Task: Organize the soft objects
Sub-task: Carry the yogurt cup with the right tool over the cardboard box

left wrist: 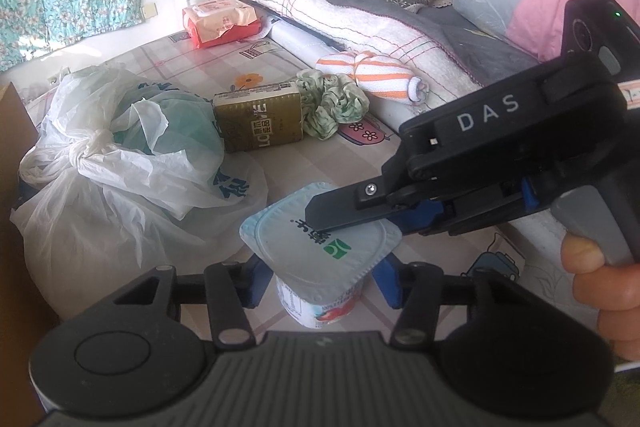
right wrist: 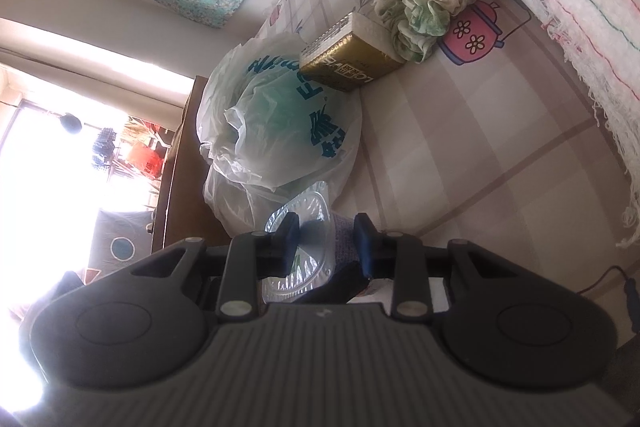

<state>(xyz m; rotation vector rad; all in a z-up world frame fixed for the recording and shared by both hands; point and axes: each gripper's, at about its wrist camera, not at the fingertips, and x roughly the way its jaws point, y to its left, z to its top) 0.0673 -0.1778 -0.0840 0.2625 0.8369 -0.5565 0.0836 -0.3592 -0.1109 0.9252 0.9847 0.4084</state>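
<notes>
A yogurt cup (left wrist: 320,267) stands upright on the bed (left wrist: 280,163), on the checked sheet with cartoon prints. The left tongs (left wrist: 320,281) are around its body, just under the foil lid, one blue finger (left wrist: 256,279) on each side; the pads seem to touch the cup, but I cannot tell how firmly they press it. The right tongs (left wrist: 340,211) come from the right side and pinch the edge of the lid between their thin tips. A person's hand (left wrist: 600,291) holds the handle of the right tongs.

Beyond the cup lie white plastic bags (left wrist: 132,163) at the left, a golden tissue pack (left wrist: 258,121), a green bath pouf (left wrist: 334,103) touching it, and a rolled towel (left wrist: 376,75) with orange stripes beside a folded white blanket (left wrist: 360,27).
</notes>
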